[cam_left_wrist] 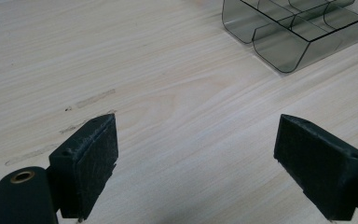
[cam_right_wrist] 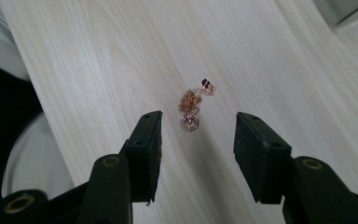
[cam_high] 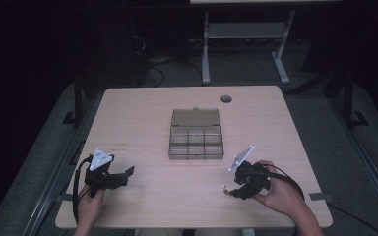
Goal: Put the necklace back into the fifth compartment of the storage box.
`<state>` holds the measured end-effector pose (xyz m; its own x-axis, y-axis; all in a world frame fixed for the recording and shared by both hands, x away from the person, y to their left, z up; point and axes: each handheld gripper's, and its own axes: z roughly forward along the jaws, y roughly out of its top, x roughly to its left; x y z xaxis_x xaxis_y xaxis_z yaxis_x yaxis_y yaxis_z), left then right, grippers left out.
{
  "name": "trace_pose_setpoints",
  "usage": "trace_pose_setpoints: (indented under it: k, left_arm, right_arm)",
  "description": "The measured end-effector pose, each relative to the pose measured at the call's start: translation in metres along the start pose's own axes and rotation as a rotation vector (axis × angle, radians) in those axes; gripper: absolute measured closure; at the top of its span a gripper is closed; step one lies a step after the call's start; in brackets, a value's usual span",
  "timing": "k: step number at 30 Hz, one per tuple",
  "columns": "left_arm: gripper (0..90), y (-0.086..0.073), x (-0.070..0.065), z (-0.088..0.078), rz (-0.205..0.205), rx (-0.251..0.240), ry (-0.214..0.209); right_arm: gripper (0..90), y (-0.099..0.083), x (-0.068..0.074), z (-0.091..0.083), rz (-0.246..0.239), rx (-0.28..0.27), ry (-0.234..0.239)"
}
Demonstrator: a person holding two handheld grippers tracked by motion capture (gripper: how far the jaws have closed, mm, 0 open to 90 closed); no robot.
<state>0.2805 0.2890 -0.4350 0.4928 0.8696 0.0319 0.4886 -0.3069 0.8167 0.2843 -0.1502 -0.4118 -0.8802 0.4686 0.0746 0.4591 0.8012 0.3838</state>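
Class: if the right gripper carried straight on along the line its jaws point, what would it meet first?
Most likely the small rose-gold chain on the table, just ahead of the right gripper; its open jaws line up on it. Depth is uncertain.

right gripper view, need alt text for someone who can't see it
A small rose-gold necklace, bunched in a heap with a round pendant and a dark bead, lies on a pale wooden table just ahead of the right claw. The two black jaws stand apart on either side of it, not touching it.
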Motion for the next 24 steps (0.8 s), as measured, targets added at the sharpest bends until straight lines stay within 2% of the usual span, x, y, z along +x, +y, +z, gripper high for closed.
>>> trace_pose_setpoints:
  k: [5, 18, 24]
  left_arm:
    - [13.1, -0.001, 0.001, 0.0, -0.002, -0.001, 0.002]
    - [13.1, -0.001, 0.004, -0.001, -0.015, -0.008, 0.005]
    - [13.1, 0.0, 0.003, -0.001, -0.01, -0.01, 0.007]
  right_arm:
    - [55.7, 0.01, 0.0, 0.01, -0.016, 0.028, 0.019]
    - [64.4, 0.022, 0.001, 0.026, -0.013, 0.088, 0.023]
    - [65.3, 0.027, 0.003, 0.035, -0.026, 0.122, 0.005]
